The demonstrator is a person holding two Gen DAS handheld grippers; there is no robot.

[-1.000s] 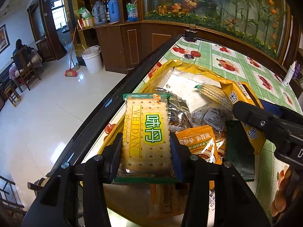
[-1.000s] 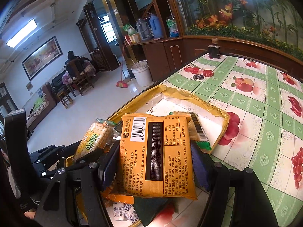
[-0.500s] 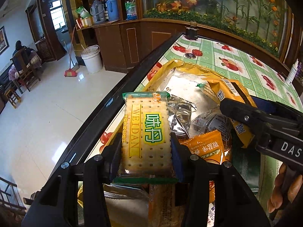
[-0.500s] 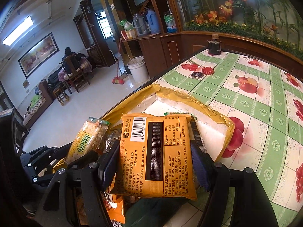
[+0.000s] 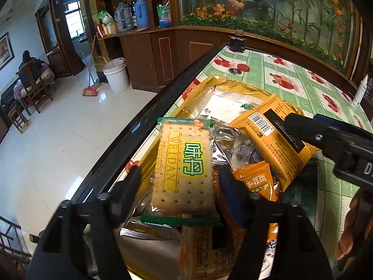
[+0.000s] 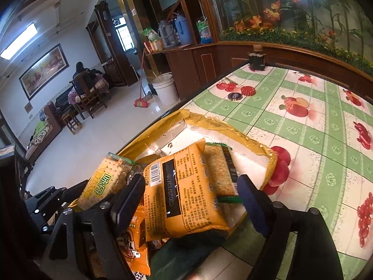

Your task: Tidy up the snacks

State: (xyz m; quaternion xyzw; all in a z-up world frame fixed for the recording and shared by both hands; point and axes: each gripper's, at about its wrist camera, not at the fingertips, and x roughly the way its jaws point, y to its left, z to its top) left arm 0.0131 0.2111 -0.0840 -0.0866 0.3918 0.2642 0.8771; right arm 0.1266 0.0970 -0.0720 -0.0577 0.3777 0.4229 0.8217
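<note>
Snacks are being dropped into the yellow foil-lined bag [image 5: 223,86] on the bench [image 6: 303,126], so this looks like the release step. Left tool [image 5: 179,186] is opening, cracker pack [image 5: 184,165] between its pads but loose now. Right tool [image 6: 186,200] is opening too, orange packet [image 6: 184,191] tilting out onto the pile. Next, I'd guess: pull both back clear without snagging wrappers.

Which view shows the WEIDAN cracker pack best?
The left wrist view: the WEIDAN cracker pack faces the camera between the opening jaws, label fully readable. The right wrist view shows it only edge-on at the left, partly hidden by a jaw.
</note>
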